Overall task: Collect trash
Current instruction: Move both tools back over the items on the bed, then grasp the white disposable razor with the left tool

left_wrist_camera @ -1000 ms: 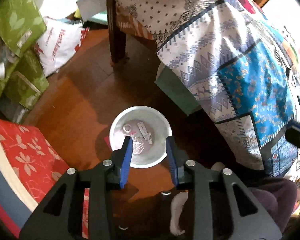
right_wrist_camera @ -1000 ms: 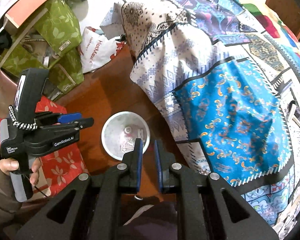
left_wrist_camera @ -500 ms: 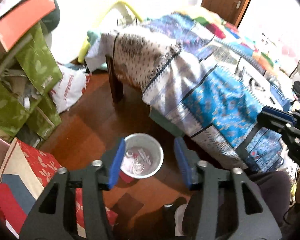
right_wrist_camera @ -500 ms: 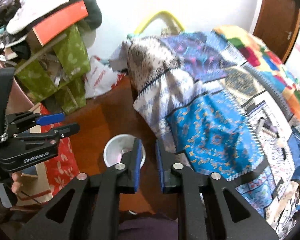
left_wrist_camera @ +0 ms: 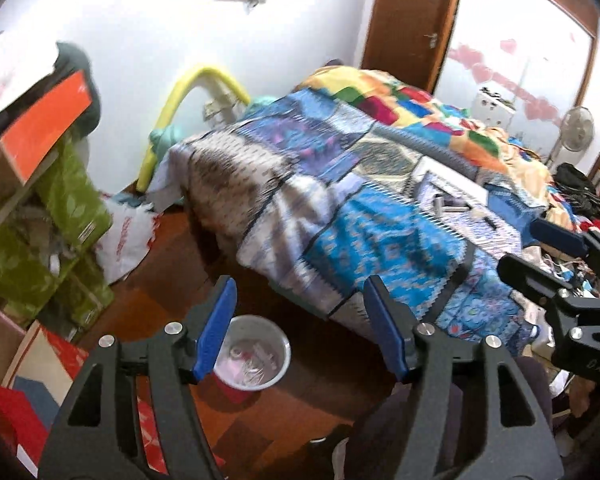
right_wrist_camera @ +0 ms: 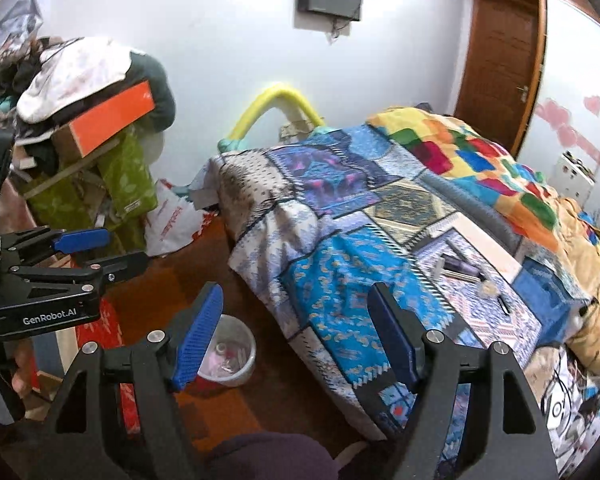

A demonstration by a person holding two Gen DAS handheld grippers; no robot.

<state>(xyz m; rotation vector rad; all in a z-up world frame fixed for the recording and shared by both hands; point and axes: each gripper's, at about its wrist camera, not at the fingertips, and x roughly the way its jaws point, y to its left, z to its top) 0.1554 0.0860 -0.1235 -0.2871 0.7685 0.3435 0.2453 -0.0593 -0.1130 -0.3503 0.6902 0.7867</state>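
Glossy wooden floor (left_wrist_camera: 172,240); patterned cloth bedspread (left_wrist_camera: 340,216); shiny, smooth bin (left_wrist_camera: 278,344); crinkled plastic bag (right_wrist_camera: 176,220).

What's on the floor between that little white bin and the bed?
Only bare wooden floor shows between the bin and the bed; the right wrist view shows that stretch best.

Bed cover (right_wrist_camera: 340,264) blue patchwork with paisley; quilt (right_wrist_camera: 460,148) bright multicoloured squares; bin (right_wrist_camera: 246,364) white; boxes (right_wrist_camera: 130,176) leaf-printed green.
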